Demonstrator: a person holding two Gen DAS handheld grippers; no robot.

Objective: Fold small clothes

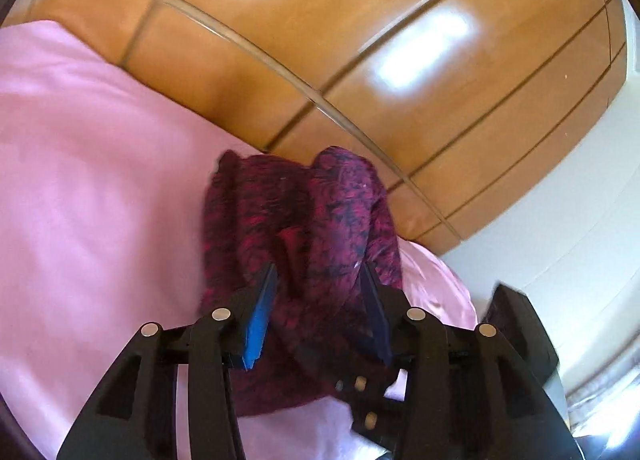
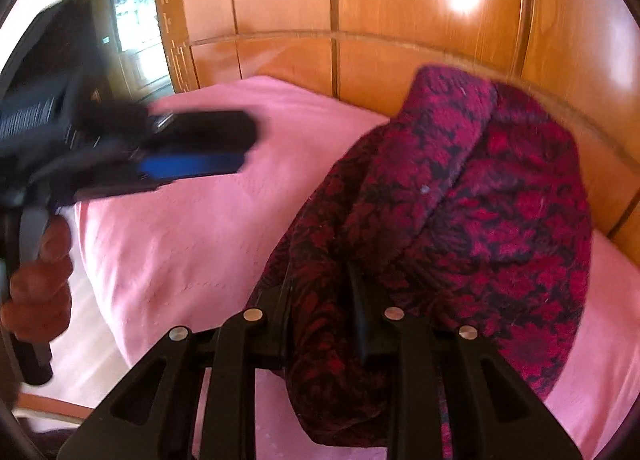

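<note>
The garment (image 2: 460, 196), a small knitted piece in crimson and black, lies bunched on the pink bed cover (image 2: 192, 228), close to the glossy wooden wardrobe (image 2: 400, 0) behind the bed. It is gathered into thick rolls, not laid flat, and no clean fold line is visible.

The right gripper (image 2: 320, 288) stands narrow, and a thick ridge of the knit fills the gap; its fingers press into the fabric on both sides, so it reads as holding the garment.

The left gripper (image 1: 320, 284) stands partly wide. In its own view the knit lies beneath and between the blue-lined fingers (image 1: 260, 320), but the pads do not appear to pinch it. In the right wrist view the same tool sits well apart from the garment, over bare cover, held by a hand (image 2: 40, 284) at the frame's left edge. Both views are blurred.

Risks, as judged:
- With one grip only, the loose side may sag and collapse into a heap, spoiling any fold.
- The right grip takes in several layers; a pull may drag the whole bundle and not a single edge.
- The garment lies near the bed's far edge; a push that way may slide it off toward the wardrobe.
- The smooth cover may ruck under a dragged knit.
</note>
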